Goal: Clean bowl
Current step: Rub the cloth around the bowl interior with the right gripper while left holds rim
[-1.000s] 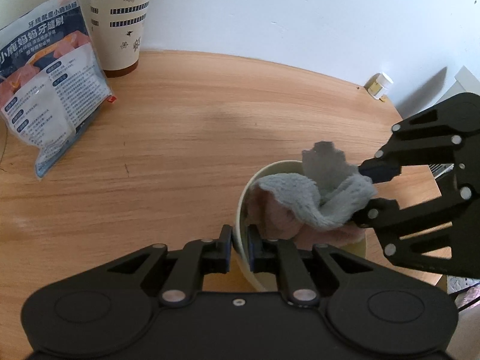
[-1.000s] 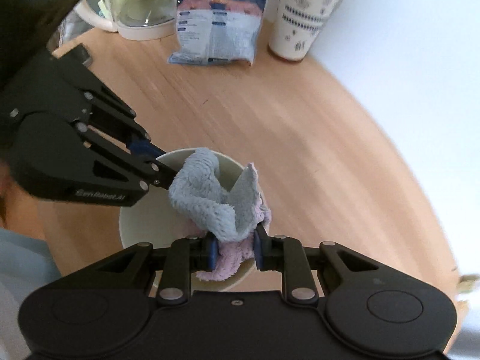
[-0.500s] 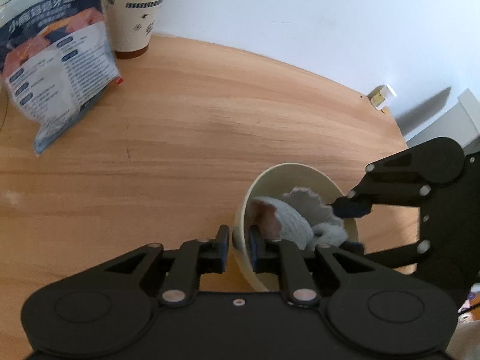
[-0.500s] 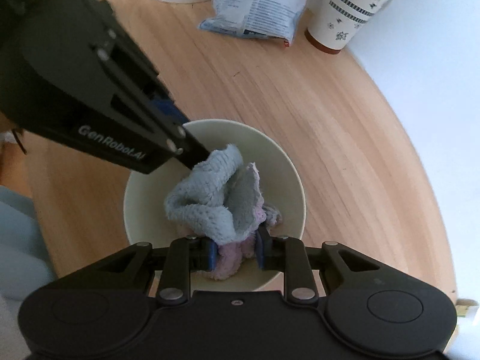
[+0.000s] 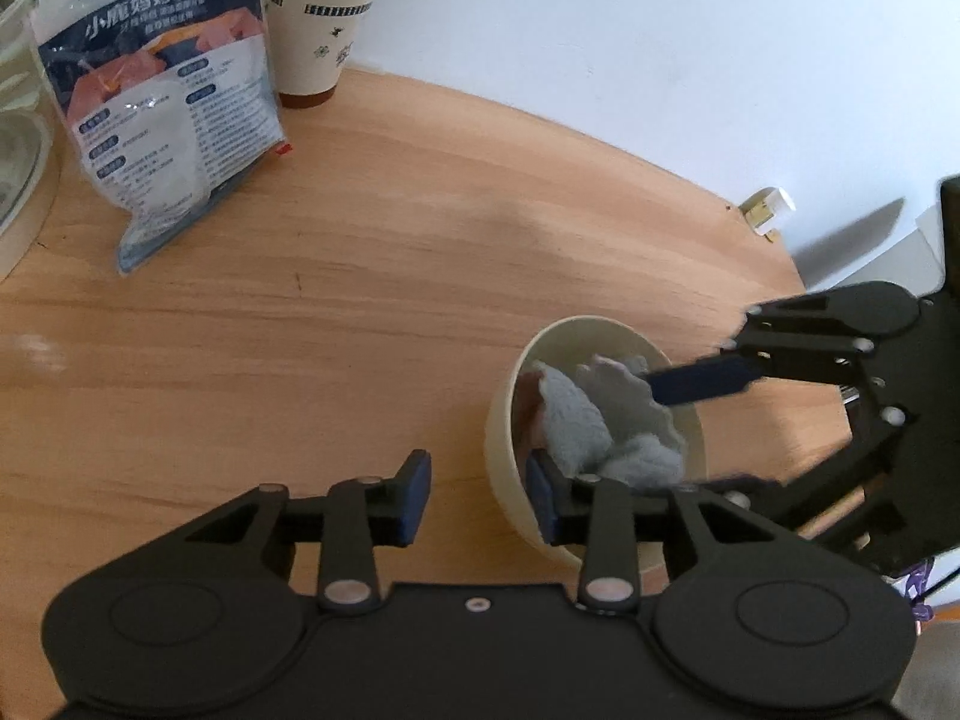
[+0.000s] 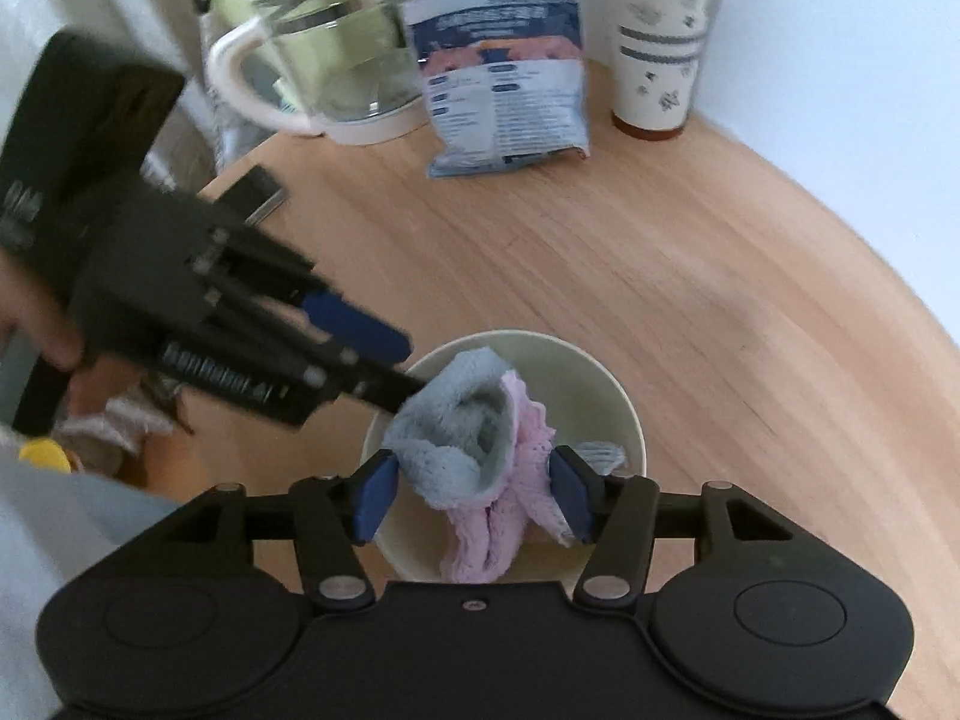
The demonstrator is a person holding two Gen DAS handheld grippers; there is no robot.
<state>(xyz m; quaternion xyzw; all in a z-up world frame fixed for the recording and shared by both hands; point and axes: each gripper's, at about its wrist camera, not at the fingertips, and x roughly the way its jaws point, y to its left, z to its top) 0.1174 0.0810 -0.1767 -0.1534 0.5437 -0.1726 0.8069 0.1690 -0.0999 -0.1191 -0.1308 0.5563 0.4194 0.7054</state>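
Note:
A cream bowl (image 5: 510, 408) stands on the wooden table, also seen in the right wrist view (image 6: 576, 372). A grey and pink cloth (image 5: 600, 420) lies loose inside it, also in the right wrist view (image 6: 474, 450). My left gripper (image 5: 480, 495) is open, its jaws astride the bowl's near wall without touching it. My right gripper (image 6: 471, 495) is open, its jaws either side of the cloth over the bowl. In the left wrist view the right gripper's fingers (image 5: 696, 381) reach into the bowl from the right.
A printed pouch (image 5: 168, 120) and a patterned paper cup (image 5: 318, 18) stand at the table's back. A glass kettle (image 6: 324, 60) is behind them. A small white bottle (image 5: 768, 210) sits at the far right edge. A phone (image 6: 255, 195) lies by the kettle.
Both grippers have opened. The left has let go of the bowl's rim and the right has let go of the cloth, which now rests in the bowl.

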